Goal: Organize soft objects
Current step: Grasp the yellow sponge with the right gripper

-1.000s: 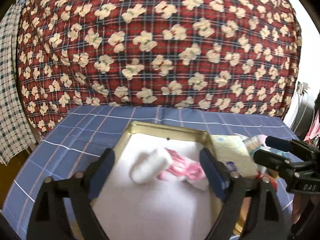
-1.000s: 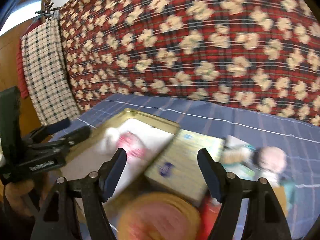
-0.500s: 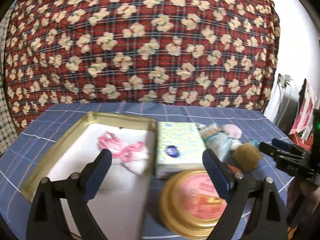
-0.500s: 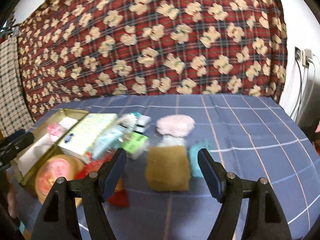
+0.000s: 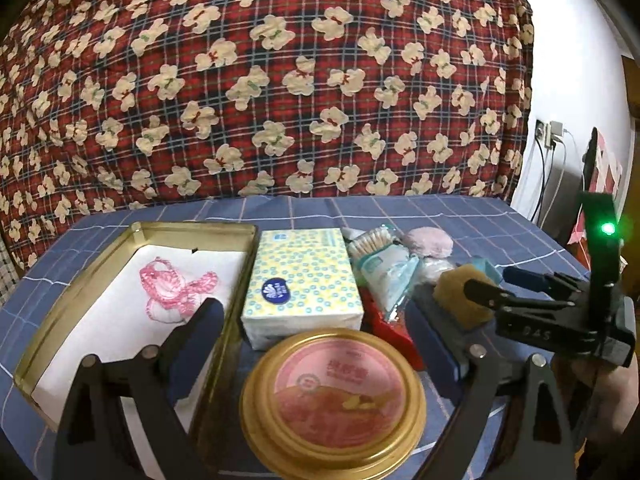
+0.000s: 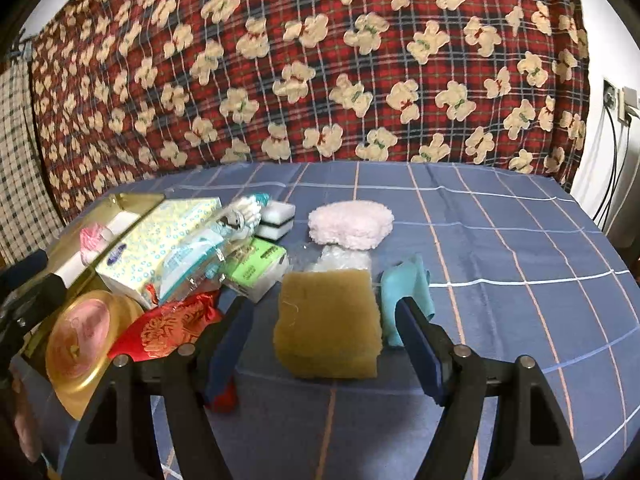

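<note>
Only the right view shows the green pack [image 6: 256, 266] behind the sponge [image 6: 328, 324].

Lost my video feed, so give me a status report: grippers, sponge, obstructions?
Both grippers open, empty. Right gripper lined up on the yellow sponge, not closed. Teal cloth touches the sponge's right side; red pouch near the left finger.

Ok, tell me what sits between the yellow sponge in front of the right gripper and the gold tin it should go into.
The right gripper is open around the yellow sponge, nothing between them. Toward the gold tin lie the red pouch, the packets, the tissue pack and the round lid; the sponge must be lifted over them.
</note>
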`<state>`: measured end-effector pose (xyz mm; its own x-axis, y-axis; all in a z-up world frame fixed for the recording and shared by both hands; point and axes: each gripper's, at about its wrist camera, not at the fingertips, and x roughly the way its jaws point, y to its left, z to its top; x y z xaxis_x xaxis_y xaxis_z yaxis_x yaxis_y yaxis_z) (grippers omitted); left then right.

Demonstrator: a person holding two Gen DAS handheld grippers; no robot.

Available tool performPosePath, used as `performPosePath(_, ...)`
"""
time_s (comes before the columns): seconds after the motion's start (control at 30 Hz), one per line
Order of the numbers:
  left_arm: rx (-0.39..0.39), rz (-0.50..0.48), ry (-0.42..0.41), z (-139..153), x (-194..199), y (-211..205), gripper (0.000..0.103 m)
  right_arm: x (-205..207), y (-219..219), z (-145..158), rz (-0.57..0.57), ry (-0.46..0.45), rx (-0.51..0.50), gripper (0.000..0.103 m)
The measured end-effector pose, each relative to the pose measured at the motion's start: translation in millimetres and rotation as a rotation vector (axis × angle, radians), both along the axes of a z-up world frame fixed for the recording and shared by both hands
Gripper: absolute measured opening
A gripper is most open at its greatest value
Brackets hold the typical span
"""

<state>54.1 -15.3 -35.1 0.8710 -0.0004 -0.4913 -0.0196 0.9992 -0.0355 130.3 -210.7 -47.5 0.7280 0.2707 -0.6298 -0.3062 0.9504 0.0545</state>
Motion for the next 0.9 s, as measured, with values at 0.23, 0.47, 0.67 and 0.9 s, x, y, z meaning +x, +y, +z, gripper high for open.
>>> performPosePath(0.23,0.014,-0.020,0.022,-3,8,-11,0.093,14,10,-12,0.030,0.099,-0.048,0.062)
performPosePath(0.47,0.034,-0.055,0.027,-2,13,-30,0.093,2,7,-2,0.016,0.020,-0.030,0.052)
performPosePath(0.67,0.072,-0.081,0.051,0,29,-52,0.087,-6,-5,9,-0.047,-0.069,-0.030,0.052)
performPosePath(0.9,0.099,-0.090,0.082,4,56,-73,0.079,11,-23,13,-0.099,-0.070,0.000,0.052)
